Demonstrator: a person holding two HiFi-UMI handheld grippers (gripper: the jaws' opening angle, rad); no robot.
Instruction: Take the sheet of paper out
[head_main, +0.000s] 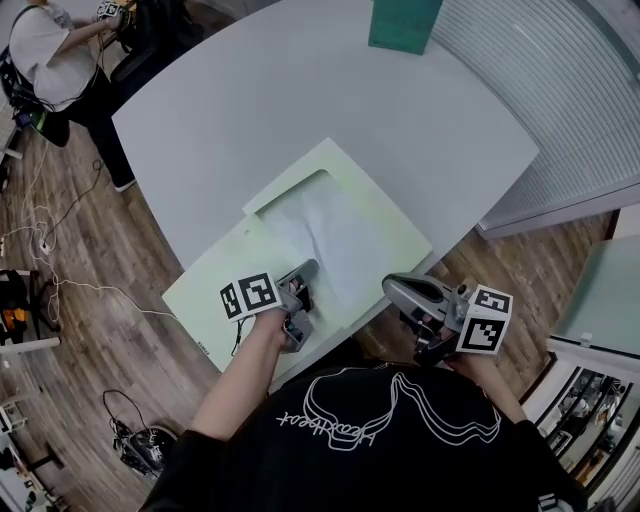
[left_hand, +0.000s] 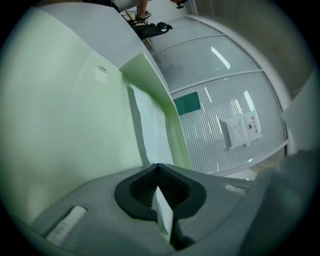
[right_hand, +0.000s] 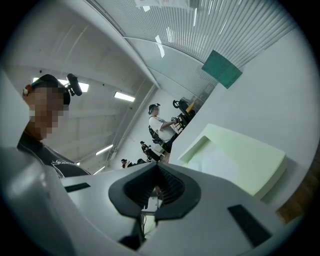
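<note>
A pale green folder (head_main: 385, 205) lies on the grey-white table (head_main: 250, 100), near its front edge. A white sheet of paper (head_main: 330, 240) shows inside it, below the folder's cut-out. My left gripper (head_main: 305, 275) is at the near edge of the sheet and is shut on it. In the left gripper view a thin white edge of the sheet of paper (left_hand: 163, 210) stands between the closed pads, and the folder (left_hand: 65, 125) spreads out ahead. My right gripper (head_main: 392, 288) hovers off the table's front corner, shut with nothing in it; its view shows the folder (right_hand: 245, 155) from the side.
A teal box (head_main: 403, 22) stands at the table's far edge. A ribbed glass partition (head_main: 560, 80) runs along the right. Another person (head_main: 45, 50) works at the far left, with cables (head_main: 60, 270) on the wooden floor.
</note>
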